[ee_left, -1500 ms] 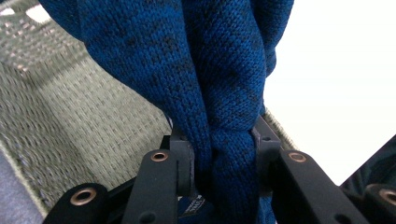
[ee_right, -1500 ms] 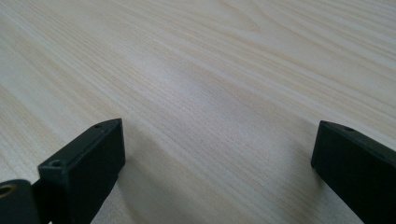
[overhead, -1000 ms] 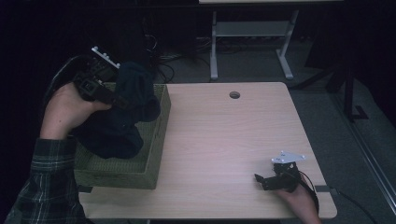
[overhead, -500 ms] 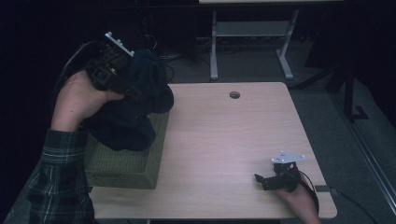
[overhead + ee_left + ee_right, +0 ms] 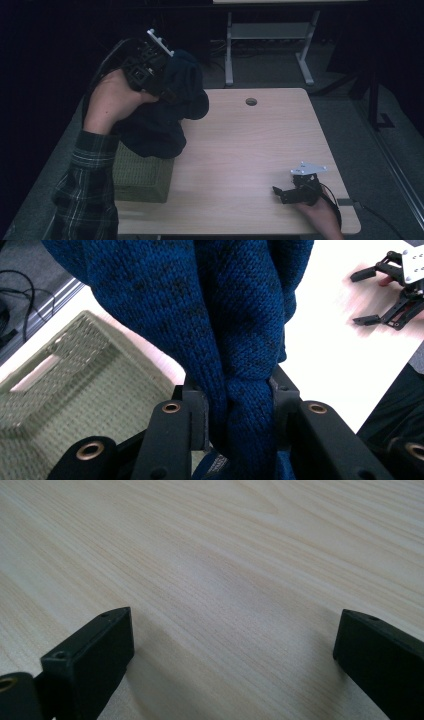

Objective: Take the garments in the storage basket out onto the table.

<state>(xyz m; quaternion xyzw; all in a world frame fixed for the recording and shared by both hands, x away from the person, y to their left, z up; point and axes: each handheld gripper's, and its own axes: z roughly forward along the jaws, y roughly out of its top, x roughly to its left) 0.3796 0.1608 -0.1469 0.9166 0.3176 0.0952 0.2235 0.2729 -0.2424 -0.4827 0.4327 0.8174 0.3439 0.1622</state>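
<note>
Right gripper [image 5: 280, 192] at near right corner of table [image 5: 250, 150], low over bare wood, jaws spread wide with nothing between them; wood grain alone between the two black jaws in right gripper view [image 5: 230, 645]. Holding hand cut off by bottom frame edge in high view. Also visible far off in left gripper view [image 5: 387, 300], motion-blurred. Green woven basket [image 5: 142, 175] at near left of table, partly covered by plaid sleeve [image 5: 87, 195] and by hanging cloth; inside not visible in high view, rim and mesh wall seen from above in left gripper view [image 5: 75, 375], contents not made out. Dark blue knitted garment [image 5: 165, 115] hanging in the air above basket and left table edge, lower folds draped over basket's far rim; whether touching it, cannot tell. Bunched fold clamped between jaws of left gripper [image 5: 162, 92], jaws narrowed hard on the knit [image 5: 240, 340]; fingertips buried in fabric in high view. Kind of garment not discernible, bunched. Small tag at bottom edge of left gripper view, unreadable. Round hole [image 5: 251, 101] near table's far edge. Beyond table, white metal stand [image 5: 270, 40] on dark floor, top cut off; cables behind garment, dim.
</note>
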